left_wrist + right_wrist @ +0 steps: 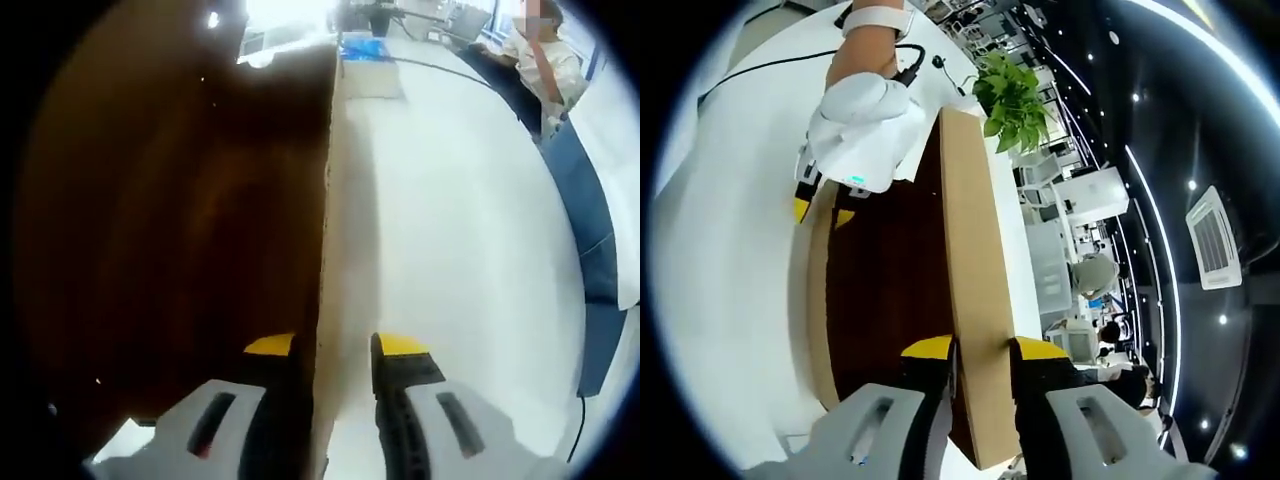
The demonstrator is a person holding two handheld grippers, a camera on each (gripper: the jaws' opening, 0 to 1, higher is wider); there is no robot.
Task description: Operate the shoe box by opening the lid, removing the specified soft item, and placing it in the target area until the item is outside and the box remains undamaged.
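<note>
Cardboard stood between both pairs of jaws. In the left gripper view, the left gripper (335,350) had its yellow-tipped jaws closed on either side of a thin brown edge of the box (180,220), one jaw over the dark inside face and one over the pale outer side, with the white table (470,230) beyond. In the right gripper view, the right gripper (983,352) pinched the opposite tan wall of the same box (965,250) the same way, while the left gripper (825,210) appeared at the far wall under a white-gloved hand (865,130).

Holding opposite walls like this probably spread the load so that the cardboard would not crease or tear, and it kept the box steady and open.

Whether the gripped edges belonged to the lid or to the box body was hard to judge. The interior read only as dark brown; the soft item could not be made out, so it was presumably inside or hidden. The target area could not be identified. A plant (1015,95) stood past the box, and a seated person (535,60) showed at the table's far end.
</note>
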